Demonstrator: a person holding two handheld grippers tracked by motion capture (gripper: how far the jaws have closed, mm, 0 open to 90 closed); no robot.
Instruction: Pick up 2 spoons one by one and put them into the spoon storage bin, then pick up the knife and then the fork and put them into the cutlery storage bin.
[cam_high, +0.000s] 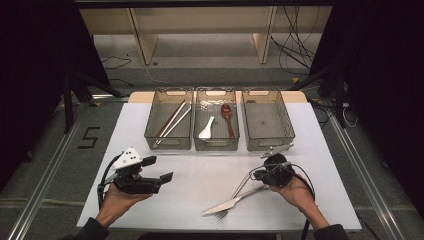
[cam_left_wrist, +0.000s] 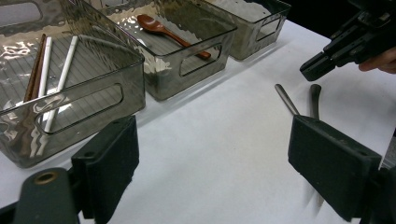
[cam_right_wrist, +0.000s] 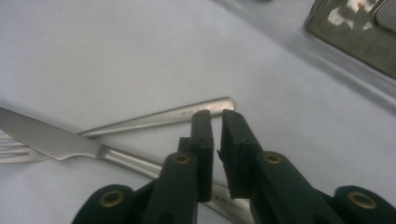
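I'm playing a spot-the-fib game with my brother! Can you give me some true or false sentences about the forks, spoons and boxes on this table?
1. The brown spoon lies in the middle bin. True.
2. The right bin is full of forks. False: it has no cutlery in it.
3. The knife and fork lie crossed on the white table. True.
4. The left gripper is squeezing a spoon. False: its jaws stand wide apart with nothing between them.
5. The chopsticks are in the left bin. True.
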